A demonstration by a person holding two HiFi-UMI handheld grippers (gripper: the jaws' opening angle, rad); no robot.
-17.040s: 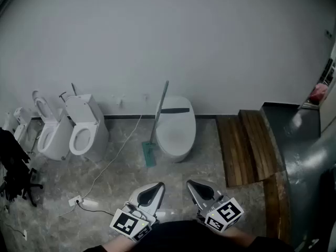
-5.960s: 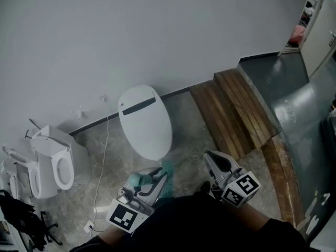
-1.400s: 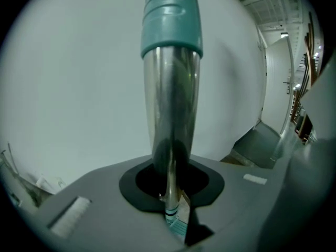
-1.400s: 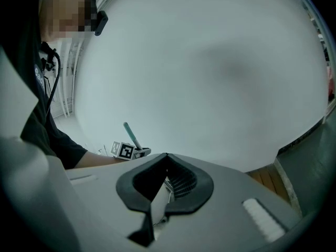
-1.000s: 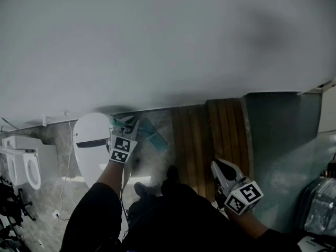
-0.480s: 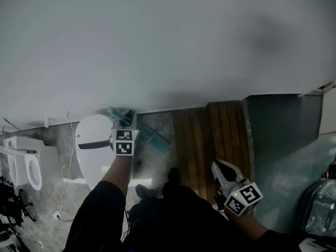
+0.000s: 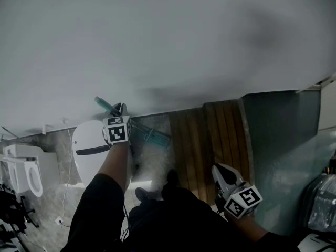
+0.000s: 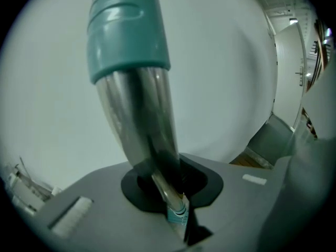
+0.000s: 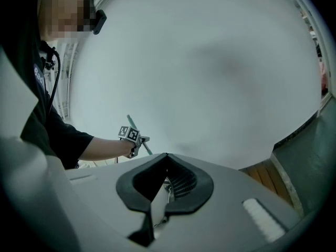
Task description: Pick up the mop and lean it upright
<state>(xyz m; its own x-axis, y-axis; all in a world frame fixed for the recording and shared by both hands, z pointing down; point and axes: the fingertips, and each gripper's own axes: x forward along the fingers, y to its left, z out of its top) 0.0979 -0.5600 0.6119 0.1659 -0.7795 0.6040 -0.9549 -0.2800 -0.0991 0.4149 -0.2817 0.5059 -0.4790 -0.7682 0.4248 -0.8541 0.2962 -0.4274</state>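
Observation:
The mop has a silver shaft, a teal end grip (image 7: pixel 104 104) and a teal head (image 7: pixel 153 137) that rests on the floor by the wall. My left gripper (image 7: pixel 120 111) is raised near the wall and shut on the shaft just below the grip. In the left gripper view the shaft (image 8: pixel 140 125) runs up out of the jaws to the teal grip (image 8: pixel 127 31). My right gripper (image 7: pixel 222 175) hangs low at the right, shut, with nothing in it. The right gripper view shows its own jaws (image 9: pixel 166 185) and, far off, the left gripper (image 9: pixel 133 136) on the handle.
A white toilet with its lid down (image 7: pixel 88 152) stands under my left arm, and two more toilets (image 7: pixel 20 168) stand at the far left. A cable (image 7: pixel 67 156) trails on the floor. A wooden step (image 7: pixel 210 133) and a dark ramp (image 7: pixel 286 140) lie to the right.
My left gripper has carried the mop handle up and to the left, closer to the wall; the teal grip now sticks out above the marker cube. The right gripper has barely moved.

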